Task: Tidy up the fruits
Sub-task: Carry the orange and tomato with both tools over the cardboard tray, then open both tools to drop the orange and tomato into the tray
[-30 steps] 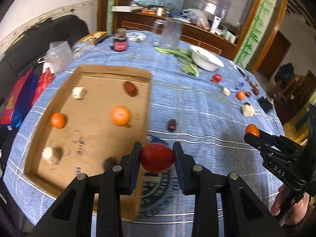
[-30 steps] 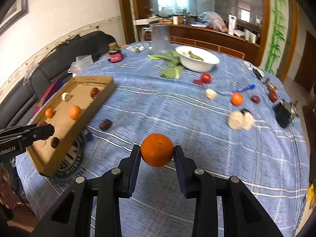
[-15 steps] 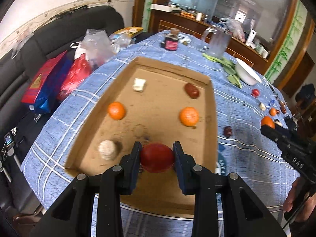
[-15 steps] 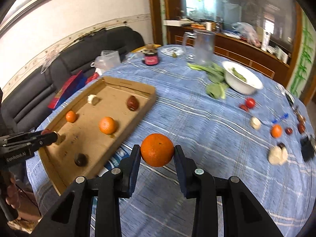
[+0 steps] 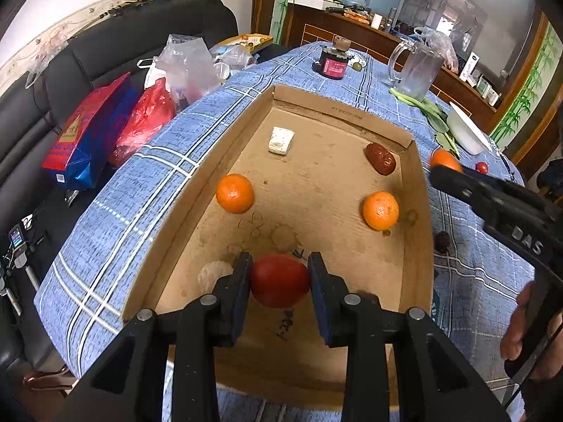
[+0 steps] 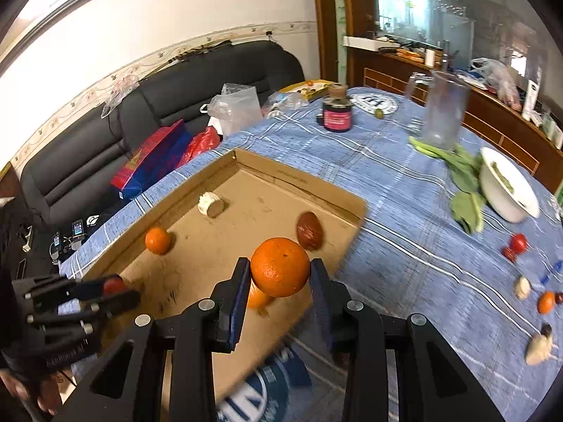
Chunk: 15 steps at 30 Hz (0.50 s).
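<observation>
Both hands have swung in toward the cardboard tray (image 5: pixel 418 190) over the last second. The left gripper (image 5: pixel 280 281), clamped on a red tomato (image 5: pixel 279 280), was out over the blue tablecloth (image 5: pixel 116 204) beside the tray; it now hangs over the tray's near end, close above the floor. The right gripper (image 6: pixel 280 274), squeezing a large orange (image 6: pixel 280 267), has come from mid-table to the tray's right side, above its wall. Inside the tray lie two smaller oranges (image 5: pixel 234 193), a dark red date (image 5: pixel 380 158) and a white chunk (image 5: pixel 281 140) toward the far end. Both fruits look about ready to be set down; more fruit waits on the cloth, well right of the tray.
</observation>
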### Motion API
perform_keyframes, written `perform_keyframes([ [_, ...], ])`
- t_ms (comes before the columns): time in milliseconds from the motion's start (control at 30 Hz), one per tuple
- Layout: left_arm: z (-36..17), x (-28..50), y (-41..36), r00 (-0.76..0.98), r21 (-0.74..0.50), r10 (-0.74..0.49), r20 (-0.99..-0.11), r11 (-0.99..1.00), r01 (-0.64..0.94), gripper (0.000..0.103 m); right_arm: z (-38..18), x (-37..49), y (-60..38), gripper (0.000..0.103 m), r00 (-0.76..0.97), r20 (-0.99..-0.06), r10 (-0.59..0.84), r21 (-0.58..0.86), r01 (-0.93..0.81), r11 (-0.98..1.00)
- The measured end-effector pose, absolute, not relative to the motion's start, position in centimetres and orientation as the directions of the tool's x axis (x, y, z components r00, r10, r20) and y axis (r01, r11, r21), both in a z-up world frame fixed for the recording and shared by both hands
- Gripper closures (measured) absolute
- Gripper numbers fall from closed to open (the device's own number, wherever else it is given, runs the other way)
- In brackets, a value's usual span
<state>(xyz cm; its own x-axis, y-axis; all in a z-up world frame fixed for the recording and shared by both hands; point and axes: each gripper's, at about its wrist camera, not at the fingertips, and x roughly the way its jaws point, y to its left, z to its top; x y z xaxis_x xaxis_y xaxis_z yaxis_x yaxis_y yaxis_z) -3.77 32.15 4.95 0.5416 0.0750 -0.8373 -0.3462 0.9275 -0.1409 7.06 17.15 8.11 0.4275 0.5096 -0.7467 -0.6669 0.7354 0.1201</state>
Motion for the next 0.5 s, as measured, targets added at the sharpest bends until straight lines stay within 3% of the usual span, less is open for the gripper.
perform_keyframes([
  [500,2.6,-0.5,33.3,0.505,-0.122,0.08,-0.859,0.927,-0.354,0.071,3.7,11.1,24.7,0.066,0.331,-0.81,0.484,0.086,-0.749,0.656],
])
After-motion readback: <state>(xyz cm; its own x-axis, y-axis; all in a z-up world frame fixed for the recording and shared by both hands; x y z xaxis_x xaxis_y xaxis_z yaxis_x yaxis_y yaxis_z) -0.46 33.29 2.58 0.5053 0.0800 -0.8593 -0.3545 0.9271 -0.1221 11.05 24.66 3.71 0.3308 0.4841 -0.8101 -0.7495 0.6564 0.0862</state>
